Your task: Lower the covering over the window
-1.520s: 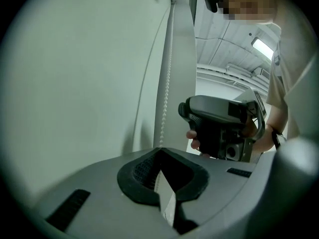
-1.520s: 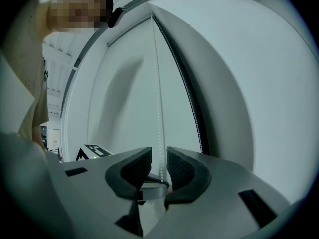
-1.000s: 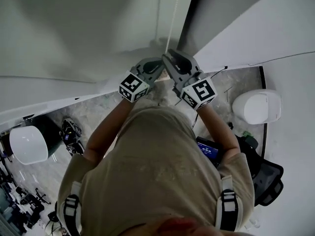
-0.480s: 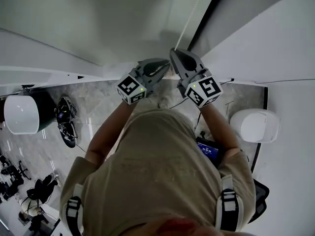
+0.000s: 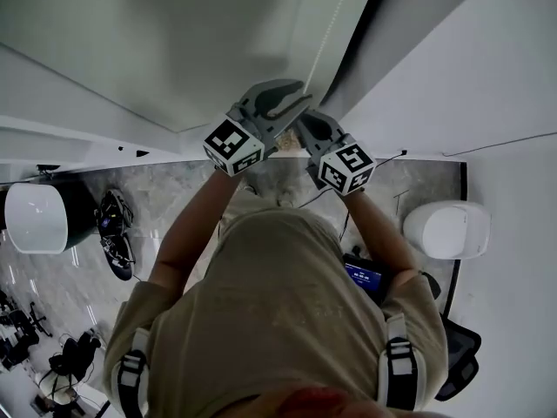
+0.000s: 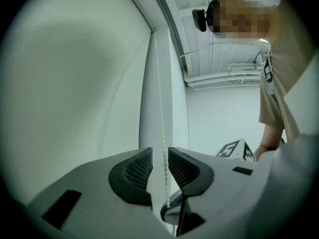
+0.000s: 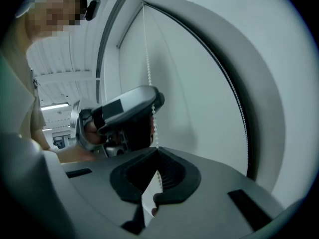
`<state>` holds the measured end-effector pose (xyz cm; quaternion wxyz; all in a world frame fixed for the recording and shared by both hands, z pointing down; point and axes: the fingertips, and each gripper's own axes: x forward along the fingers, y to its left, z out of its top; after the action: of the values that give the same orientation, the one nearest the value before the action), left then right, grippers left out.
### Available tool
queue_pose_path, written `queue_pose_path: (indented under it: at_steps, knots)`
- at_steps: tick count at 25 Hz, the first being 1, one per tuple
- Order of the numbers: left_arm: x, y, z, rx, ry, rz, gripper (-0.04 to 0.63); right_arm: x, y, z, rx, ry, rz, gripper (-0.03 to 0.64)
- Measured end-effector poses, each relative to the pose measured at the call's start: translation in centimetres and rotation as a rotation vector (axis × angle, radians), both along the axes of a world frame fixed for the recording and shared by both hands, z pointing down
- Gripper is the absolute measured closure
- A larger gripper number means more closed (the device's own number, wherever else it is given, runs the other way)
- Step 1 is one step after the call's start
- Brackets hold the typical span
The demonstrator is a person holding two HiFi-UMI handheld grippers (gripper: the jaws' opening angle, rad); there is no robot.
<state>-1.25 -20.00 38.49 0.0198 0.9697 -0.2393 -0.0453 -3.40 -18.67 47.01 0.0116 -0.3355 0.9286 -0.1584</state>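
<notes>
The floor is grey, marble-patterned stone [image 5: 178,190], glossy, seen from steeply above. Two white rounded objects [image 5: 36,218] stand on it, one at each side of the person in the beige shirt [image 5: 278,312]; what they are cannot be told. Two dark shoulder straps cross the shirt.

The pale, smooth, matt window covering [image 5: 174,42] fills the upper left of the head view, ahead of both tools. One dark vertical frame strip [image 5: 367,33] borders it on the right. One white bead chain [image 5: 335,24], made of small round beads, hangs straight down just beside that strip and runs into both tools.

The left gripper [image 5: 296,94], grey moulded plastic with black ribbed pads, is the upper of the two. Its jaws have just been opening and stand at a narrow gap. The chain passes between the pads [image 6: 185,168] without being pressed by them.

The right gripper [image 5: 312,131], of the same build, sits directly below the left gripper. Its jaws are closed on the chain, which enters at the pad tips in the right gripper view.

Each gripper carries one cube with black-and-white square markers [image 5: 233,146]; two in all.
</notes>
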Motion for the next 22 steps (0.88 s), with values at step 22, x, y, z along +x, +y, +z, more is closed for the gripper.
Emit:
queue_pose_path:
  at_steps: [22]
  knots:
    - [0.9, 2.1, 2.8, -0.015, 0.010, -0.027, 0.571, 3.7, 1.1, -10.7, 0.290, -0.159, 0.036, 0.420]
